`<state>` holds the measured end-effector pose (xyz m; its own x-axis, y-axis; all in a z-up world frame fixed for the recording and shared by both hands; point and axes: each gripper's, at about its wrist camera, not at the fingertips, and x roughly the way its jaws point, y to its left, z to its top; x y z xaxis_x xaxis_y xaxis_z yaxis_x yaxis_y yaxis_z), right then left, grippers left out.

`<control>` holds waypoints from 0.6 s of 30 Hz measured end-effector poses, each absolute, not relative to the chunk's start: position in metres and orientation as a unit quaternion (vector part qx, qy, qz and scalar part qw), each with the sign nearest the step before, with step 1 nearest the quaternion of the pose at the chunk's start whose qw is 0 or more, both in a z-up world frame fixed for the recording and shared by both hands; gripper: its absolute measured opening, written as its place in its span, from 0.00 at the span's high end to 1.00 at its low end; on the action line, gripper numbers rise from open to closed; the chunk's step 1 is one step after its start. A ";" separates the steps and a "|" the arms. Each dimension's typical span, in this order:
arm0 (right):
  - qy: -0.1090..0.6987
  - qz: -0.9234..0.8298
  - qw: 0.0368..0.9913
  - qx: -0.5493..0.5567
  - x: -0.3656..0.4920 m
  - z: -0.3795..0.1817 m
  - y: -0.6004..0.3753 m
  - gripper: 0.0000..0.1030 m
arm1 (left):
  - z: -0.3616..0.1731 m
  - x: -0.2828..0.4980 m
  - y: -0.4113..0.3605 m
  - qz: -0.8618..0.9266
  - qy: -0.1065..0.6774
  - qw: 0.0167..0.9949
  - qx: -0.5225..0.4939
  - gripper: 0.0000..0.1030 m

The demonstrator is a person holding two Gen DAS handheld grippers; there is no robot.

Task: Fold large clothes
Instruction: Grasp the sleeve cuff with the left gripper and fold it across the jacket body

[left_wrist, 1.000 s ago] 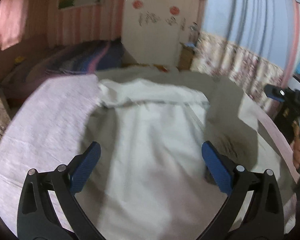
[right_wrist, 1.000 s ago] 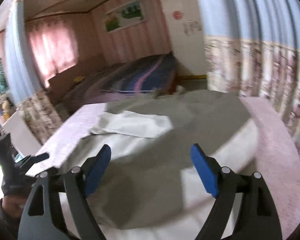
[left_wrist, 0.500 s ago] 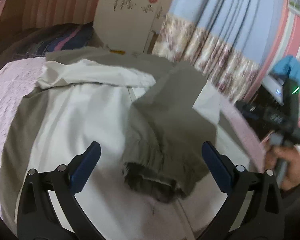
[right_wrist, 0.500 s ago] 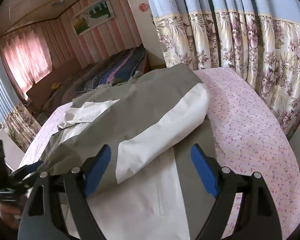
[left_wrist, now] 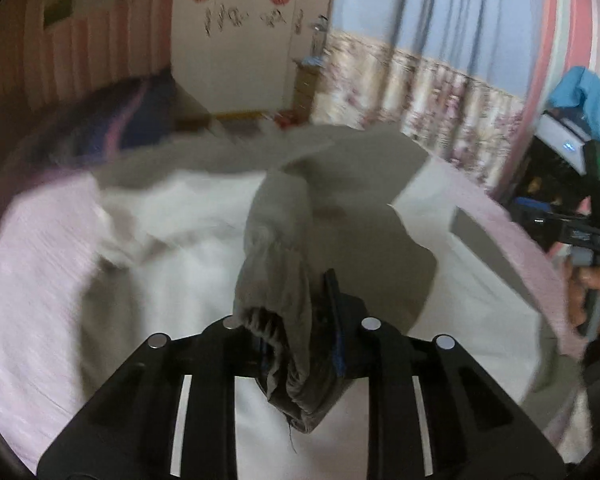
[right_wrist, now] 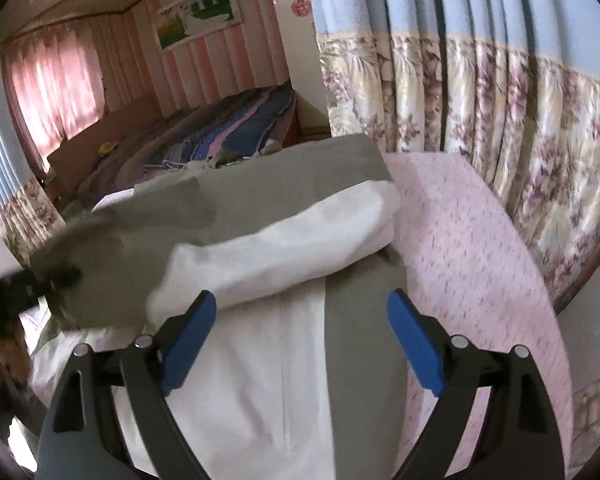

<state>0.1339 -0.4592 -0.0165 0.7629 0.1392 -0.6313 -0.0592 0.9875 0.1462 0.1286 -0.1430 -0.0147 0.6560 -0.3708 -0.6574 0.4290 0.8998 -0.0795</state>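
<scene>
A large grey and white jacket (left_wrist: 188,240) lies spread on a pink flowered cover (right_wrist: 460,240). My left gripper (left_wrist: 296,344) is shut on the cuff of the grey sleeve (left_wrist: 276,248) and holds it above the white front. In the right wrist view the sleeve (right_wrist: 220,216) stretches to the left across the jacket (right_wrist: 260,380). My right gripper (right_wrist: 300,336) is open and empty above the jacket's white and grey body. It also shows at the right edge of the left wrist view (left_wrist: 580,236).
Flowered curtains (right_wrist: 500,112) hang close behind the right side of the cover. A bed with a dark striped blanket (right_wrist: 220,132) stands beyond the far edge. A white cupboard (left_wrist: 236,40) stands at the back.
My left gripper has shut on the grey sleeve cuff, which lay between its open fingers half a second ago, and lifted it. My right gripper stays open over the jacket.
</scene>
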 end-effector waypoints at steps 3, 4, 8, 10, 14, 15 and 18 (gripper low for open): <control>0.339 0.063 0.939 0.022 0.144 0.000 -0.454 0.15 | -0.003 0.161 -0.122 -0.189 0.351 0.915 0.066 0.79; 0.336 0.066 0.939 0.013 0.147 0.006 -0.454 0.15 | -0.001 0.172 -0.113 -0.182 0.352 0.916 0.064 0.79; 0.327 0.052 0.943 -0.011 0.165 0.022 -0.461 0.11 | -0.004 0.219 -0.092 -0.162 0.360 0.916 0.076 0.78; 0.321 0.053 0.946 -0.009 0.181 0.021 -0.463 0.10 | -0.012 0.244 -0.086 -0.147 0.362 0.917 0.084 0.76; 0.331 0.036 0.943 0.028 0.231 -0.002 -0.473 0.10 | -0.030 0.286 -0.081 -0.127 0.374 0.915 0.081 0.75; 0.336 0.037 0.941 0.035 0.248 -0.011 -0.473 0.10 | -0.033 0.294 -0.081 -0.124 0.374 0.916 0.079 0.74; 0.351 0.028 0.935 0.053 0.289 -0.035 -0.474 0.11 | -0.038 0.314 -0.077 -0.112 0.372 0.919 0.070 0.72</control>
<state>0.2892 -0.4738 -0.0353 0.7525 0.0892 -0.6525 -0.0152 0.9929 0.1181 0.3144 -0.0767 -0.0375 0.6979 -0.1532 -0.6996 0.2580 0.9650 0.0460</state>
